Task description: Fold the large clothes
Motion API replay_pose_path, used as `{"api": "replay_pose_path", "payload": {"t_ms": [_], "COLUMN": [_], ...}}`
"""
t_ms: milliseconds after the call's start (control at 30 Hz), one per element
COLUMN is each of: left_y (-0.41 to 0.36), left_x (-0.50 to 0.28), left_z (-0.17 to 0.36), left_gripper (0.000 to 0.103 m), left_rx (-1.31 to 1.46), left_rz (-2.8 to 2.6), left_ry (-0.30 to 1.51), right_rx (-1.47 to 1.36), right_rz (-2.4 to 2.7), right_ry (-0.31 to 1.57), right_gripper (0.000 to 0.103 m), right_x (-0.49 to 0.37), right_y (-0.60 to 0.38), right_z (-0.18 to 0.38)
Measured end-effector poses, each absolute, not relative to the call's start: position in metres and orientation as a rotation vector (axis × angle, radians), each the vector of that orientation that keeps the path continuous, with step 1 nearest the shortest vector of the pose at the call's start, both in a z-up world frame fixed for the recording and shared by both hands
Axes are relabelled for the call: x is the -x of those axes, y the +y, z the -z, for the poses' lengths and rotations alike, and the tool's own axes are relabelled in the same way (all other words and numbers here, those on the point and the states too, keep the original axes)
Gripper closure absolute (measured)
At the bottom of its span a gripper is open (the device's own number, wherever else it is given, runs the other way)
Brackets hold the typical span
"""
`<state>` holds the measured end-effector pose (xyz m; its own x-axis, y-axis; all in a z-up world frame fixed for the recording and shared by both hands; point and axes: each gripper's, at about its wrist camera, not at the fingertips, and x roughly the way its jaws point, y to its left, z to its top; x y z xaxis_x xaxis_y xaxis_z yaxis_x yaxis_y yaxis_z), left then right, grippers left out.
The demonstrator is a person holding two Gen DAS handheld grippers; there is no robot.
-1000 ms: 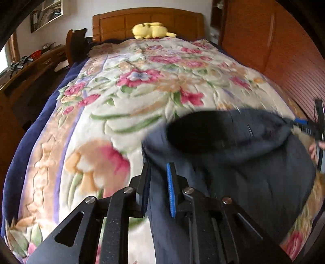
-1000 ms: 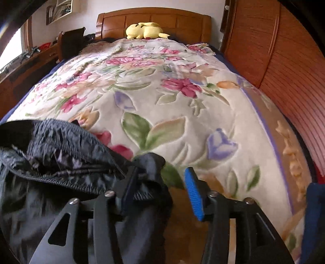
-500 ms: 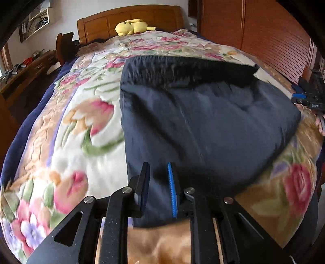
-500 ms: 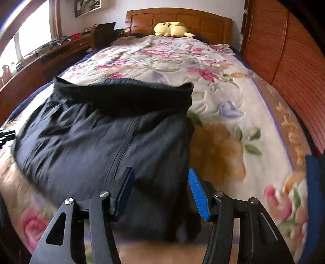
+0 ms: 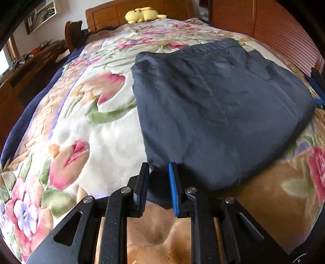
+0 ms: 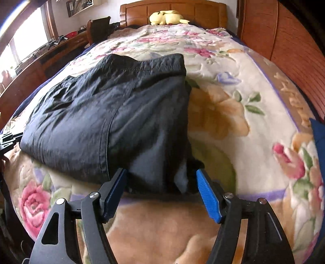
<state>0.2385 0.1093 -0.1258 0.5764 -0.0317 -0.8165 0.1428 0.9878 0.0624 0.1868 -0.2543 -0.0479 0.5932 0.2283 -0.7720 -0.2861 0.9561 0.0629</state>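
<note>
A dark navy garment lies folded flat on the floral bedspread; it also shows in the right wrist view. My left gripper sits at its near left corner, jaws narrowly apart with a fold of the cloth between them. My right gripper is open wide at the near right corner, with the garment's edge lying between the fingers. The right gripper's tip shows at the right edge of the left wrist view.
A yellow plush toy lies by the wooden headboard. A wooden wardrobe wall runs along the right of the bed. A desk and a dark chair stand to the left.
The garment was carried over and laid down into a flat fold. Both grippers drew back to its near edge. The right gripper's jaws have opened wider.
</note>
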Motion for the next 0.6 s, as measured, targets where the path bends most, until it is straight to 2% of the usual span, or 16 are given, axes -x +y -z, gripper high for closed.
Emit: {"api": "replay_pose_path", "payload": {"t_ms": [600], "left_y": [0.112], "left_x": [-0.241], "left_z": [0.135], "left_gripper": [0.083], "left_rx": [-0.13], "left_rz": [0.094], "left_ry": [0.96], "right_rx": [0.007], "right_rz": [-0.289], "right_ry": [0.899], "right_gripper": [0.018], "right_x": [-0.204], "right_y": [-0.258], "right_z": [0.073]}}
